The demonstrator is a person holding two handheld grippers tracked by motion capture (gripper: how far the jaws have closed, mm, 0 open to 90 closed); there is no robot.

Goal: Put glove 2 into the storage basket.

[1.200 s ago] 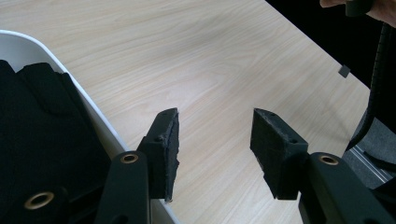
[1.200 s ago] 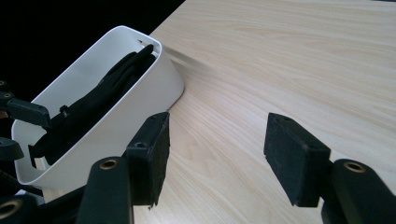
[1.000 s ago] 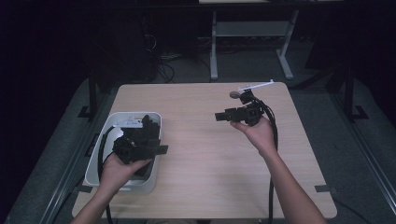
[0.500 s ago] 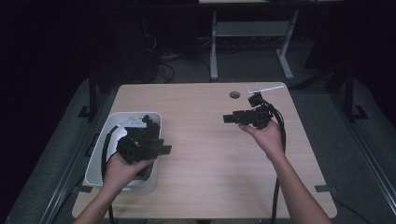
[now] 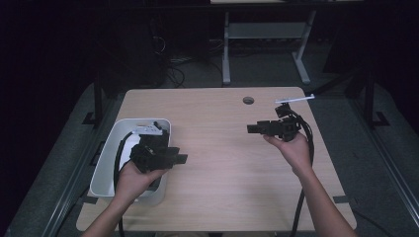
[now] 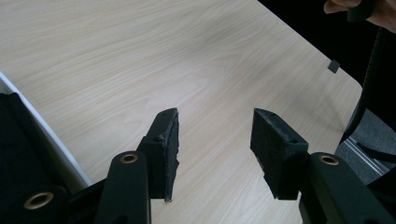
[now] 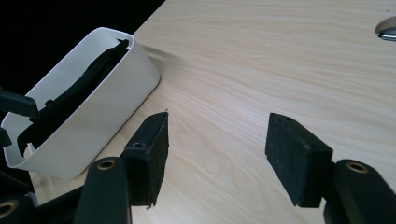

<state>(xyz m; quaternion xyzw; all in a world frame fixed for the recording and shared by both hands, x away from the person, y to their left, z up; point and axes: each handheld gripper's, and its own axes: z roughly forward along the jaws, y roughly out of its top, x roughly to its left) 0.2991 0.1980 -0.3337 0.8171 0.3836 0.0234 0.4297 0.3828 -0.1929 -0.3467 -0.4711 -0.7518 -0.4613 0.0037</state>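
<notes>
A white bin (image 5: 112, 148) (image 7: 107, 93) sits at the table's left edge with a dark cable-like thing (image 7: 79, 100) lying in it. My left gripper (image 5: 180, 159) (image 6: 214, 140) hovers over the bin's right rim, pointing toward the table's middle, jaws open with bare wood between them. On the right side of the table my right gripper (image 5: 252, 129) (image 7: 217, 149) is held above the wood, pointing left at the bin, jaws open and empty. A small white stick-like item (image 5: 295, 98) lies near the far right corner.
The light wooden table (image 5: 222, 163) has a round cable hole (image 5: 248, 100) near its far edge. A metal desk frame (image 5: 267, 34) and cables stand on the dark floor beyond. The other hand's cable (image 6: 373, 79) hangs at the right of the left gripper view.
My right hand has drifted right and toward the near side, uncovering the table's hole and the white item. The left hand has stayed over the bin.
</notes>
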